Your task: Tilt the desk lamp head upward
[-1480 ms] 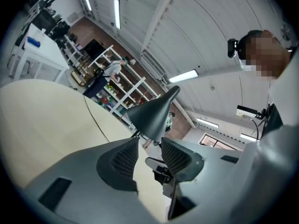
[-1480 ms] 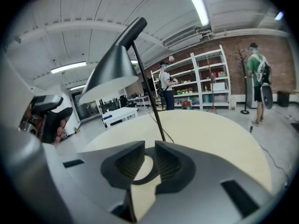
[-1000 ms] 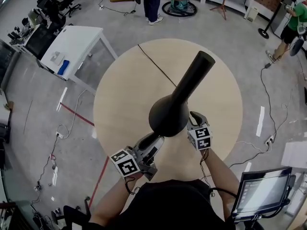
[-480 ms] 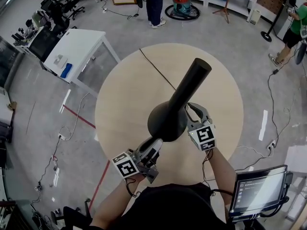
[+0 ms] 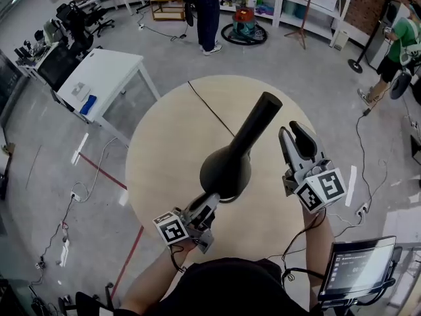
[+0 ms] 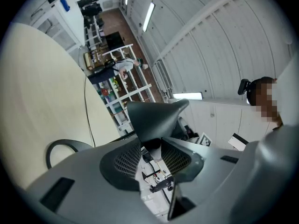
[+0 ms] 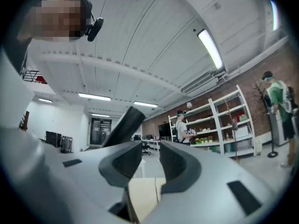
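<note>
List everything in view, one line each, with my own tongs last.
round table: one, light wood, centre of the head view
desk lamp: one, black, on the round table's middle
cable: one, black, across the table's far part
white table: one, white, left of the round table
blue thing: one, blue, on the white table
screen: one, dark, lower right
bystander in dark trousers: one, top edge
bystander in green: one, right edge
left tongs: one, grey, shut on the desk lamp by its head
right tongs: one, grey, open and empty, right of the lamp
</note>
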